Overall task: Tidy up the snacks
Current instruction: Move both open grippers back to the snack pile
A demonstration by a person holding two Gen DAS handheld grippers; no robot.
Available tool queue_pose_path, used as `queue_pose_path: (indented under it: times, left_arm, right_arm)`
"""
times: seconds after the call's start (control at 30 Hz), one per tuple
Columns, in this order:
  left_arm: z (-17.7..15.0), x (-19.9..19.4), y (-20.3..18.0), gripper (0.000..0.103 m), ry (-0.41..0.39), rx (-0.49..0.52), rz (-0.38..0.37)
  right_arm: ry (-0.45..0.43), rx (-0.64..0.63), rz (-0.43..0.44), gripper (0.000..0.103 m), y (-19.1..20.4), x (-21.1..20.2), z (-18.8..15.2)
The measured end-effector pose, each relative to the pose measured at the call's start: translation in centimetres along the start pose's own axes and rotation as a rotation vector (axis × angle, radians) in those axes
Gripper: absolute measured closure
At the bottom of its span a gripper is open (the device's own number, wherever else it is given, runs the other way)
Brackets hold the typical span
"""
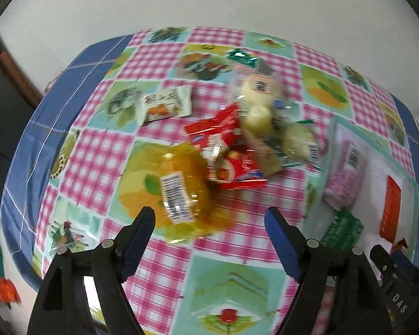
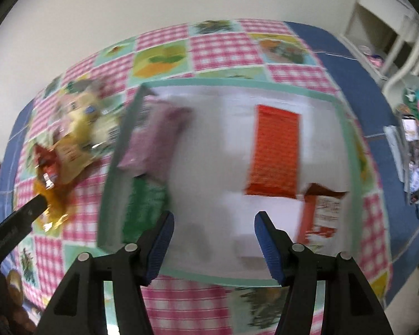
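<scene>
A pile of snacks lies on the checked tablecloth in the left wrist view: a yellow jelly pack (image 1: 178, 192), red packets (image 1: 226, 150), pale round snacks in clear bags (image 1: 259, 117) and a white packet (image 1: 167, 103). My left gripper (image 1: 209, 217) is open just in front of the yellow pack. A white tray with a green rim (image 2: 223, 275) holds a pink packet (image 2: 156, 142), a green packet (image 2: 145, 206), an orange packet (image 2: 273, 150) and a red-and-white packet (image 2: 324, 209). My right gripper (image 2: 213, 223) is open and empty above the tray's near part.
The table (image 1: 28, 150) has a blue cloth border and drops off at the left edge. The left gripper's finger (image 2: 19, 217) shows at the left of the right wrist view. A white chair or shelf (image 2: 399, 44) and clutter stand to the far right. Both views are motion-blurred.
</scene>
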State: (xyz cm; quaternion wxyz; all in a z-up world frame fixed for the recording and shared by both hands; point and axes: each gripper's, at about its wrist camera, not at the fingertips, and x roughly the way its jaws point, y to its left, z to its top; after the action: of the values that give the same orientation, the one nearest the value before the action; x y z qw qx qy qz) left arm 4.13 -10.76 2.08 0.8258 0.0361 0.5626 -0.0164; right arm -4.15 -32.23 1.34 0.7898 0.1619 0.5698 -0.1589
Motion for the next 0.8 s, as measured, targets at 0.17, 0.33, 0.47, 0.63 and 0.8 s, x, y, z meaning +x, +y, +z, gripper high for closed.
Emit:
queue_pose_path:
  times: [0.17,0.33,0.47,0.63,0.8]
  left_arm:
    - [0.1,0.7,1.5,0.004,0.0,-0.038,0.068]
    - [0.1,1.4,2.0,0.004,0.018,-0.055,0.078]
    - [0.3,1.4,2.2,0.004,0.009,-0.056,0.073]
    - [0.4,1.4,3.5,0.004,-0.008,-0.09,0.071]
    - [0.8,1.9,6.2,0.004,0.009,-0.175,0.069]
  right_arm:
    - [-0.007,-0.044,0.008,0.001,1.7,0.5,-0.4]
    - [-0.001,-0.022,0.021,0.0,1.4,1.0,-0.3]
    - [0.002,-0.011,0.04,0.0,1.2,1.3,-0.3]
    - [-0.031,0.009,0.08,0.0,1.5,1.0,0.0]
    - [-0.04,0.026,0.154,0.0,3.0,1.0,0.3]
